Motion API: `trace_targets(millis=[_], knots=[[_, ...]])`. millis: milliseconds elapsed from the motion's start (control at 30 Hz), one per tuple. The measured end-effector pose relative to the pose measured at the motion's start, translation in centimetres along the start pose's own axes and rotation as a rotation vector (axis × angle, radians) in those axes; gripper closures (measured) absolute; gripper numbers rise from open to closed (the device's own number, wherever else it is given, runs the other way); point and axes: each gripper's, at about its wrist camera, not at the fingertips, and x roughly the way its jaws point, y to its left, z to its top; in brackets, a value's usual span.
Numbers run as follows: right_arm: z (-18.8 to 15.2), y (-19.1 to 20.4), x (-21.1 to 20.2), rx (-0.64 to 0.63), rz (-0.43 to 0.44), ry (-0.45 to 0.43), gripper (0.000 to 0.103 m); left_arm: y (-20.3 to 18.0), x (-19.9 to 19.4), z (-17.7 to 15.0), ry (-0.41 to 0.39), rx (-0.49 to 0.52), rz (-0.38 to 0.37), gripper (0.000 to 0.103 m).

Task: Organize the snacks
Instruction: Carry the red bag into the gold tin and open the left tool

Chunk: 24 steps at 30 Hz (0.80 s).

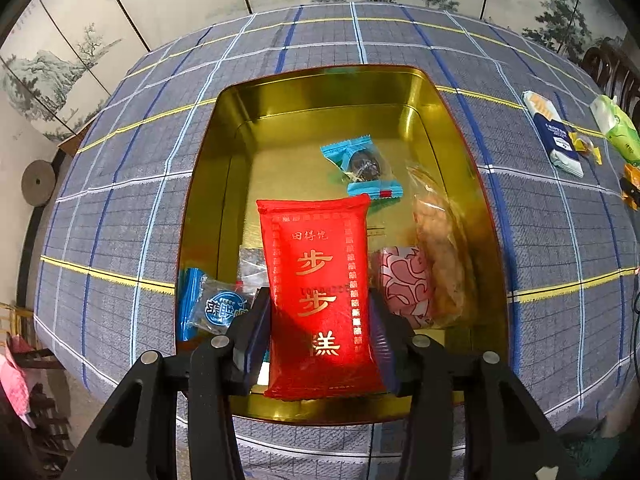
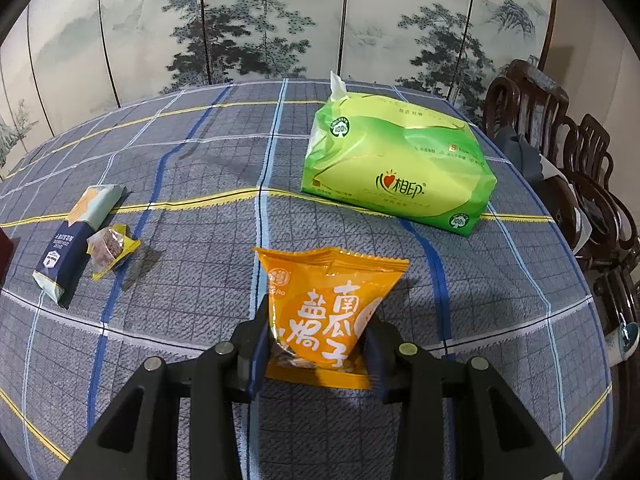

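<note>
Over the gold metal tin (image 1: 320, 92), left gripper (image 1: 320, 320) jaws hold a red snack packet (image 1: 318, 296); lower it toward the empty floor at ten o'clock before releasing. Right gripper (image 2: 316, 344) jaws clamp an orange seed packet (image 2: 328, 312).

A red snack packet (image 1: 320, 300) with gold lettering is standing upright over the open gold tin (image 1: 460, 128), where blue-wrapped sweets (image 1: 362, 166) are lying; an orange pumpkin-seed packet (image 2: 328, 316) is hanging above the checked tablecloth (image 2: 192, 280)
</note>
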Motion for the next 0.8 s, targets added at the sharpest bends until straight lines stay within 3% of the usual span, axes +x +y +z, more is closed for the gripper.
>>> trace_targets(millis=[167, 633, 800], knots=[[0.11, 0.08, 0.0, -0.002, -0.01, 0.001, 0.063, -0.08, 0.02, -0.01, 0.0, -0.003, -0.01, 0.058], [-0.1, 0.41, -0.16, -0.001, -0.036, 0.004, 0.064, -0.3, -0.47, 0.17, -0.02, 0.002, -0.021, 0.038], [-0.12, 0.68, -0.31, 0.002, -0.051, 0.008, 0.065, 0.08, -0.88, 0.28, -0.037, -0.001, -0.022, 0.036]])
